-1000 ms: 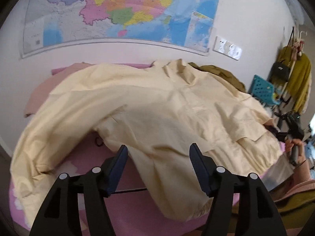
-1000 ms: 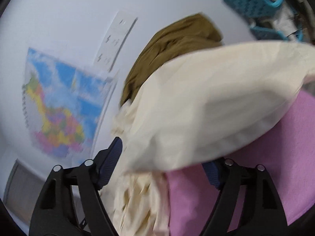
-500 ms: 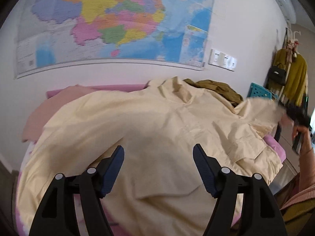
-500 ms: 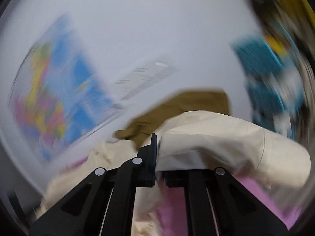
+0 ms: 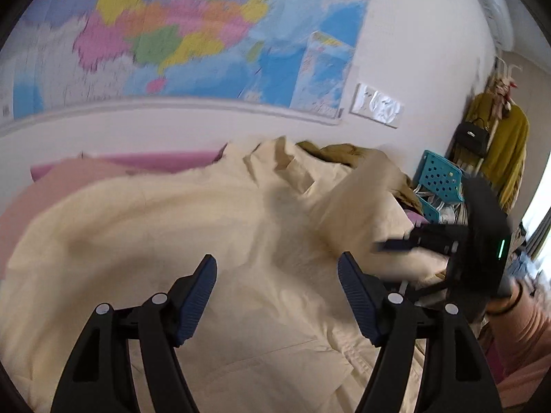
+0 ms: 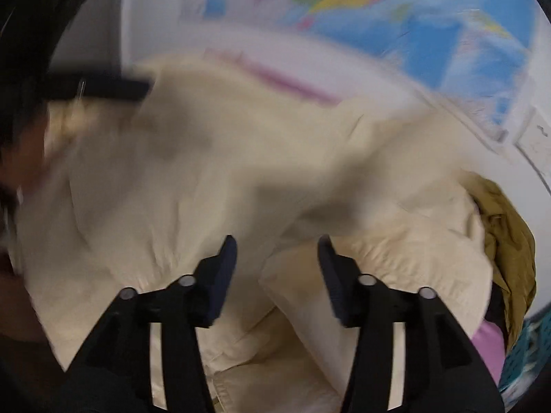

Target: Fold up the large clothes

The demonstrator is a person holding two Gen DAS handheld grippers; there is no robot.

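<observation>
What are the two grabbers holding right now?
Nothing. The left gripper and the right gripper both have open jaws above the cream jacket; the right one's folded-over sleeve lies loose.

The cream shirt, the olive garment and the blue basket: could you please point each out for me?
cream shirt [image 5: 165,241], left wrist view, broad back panel.
olive garment [image 6: 509,241], right wrist view, crumpled middle.
blue basket [image 5: 439,179], left wrist view, perforated side wall.

The cream jacket is matt woven cloth, creased — stitched seams show. Gripper fingers look like matt black plastic with ribbed blue pads; the blue basket — perforated plastic.
</observation>
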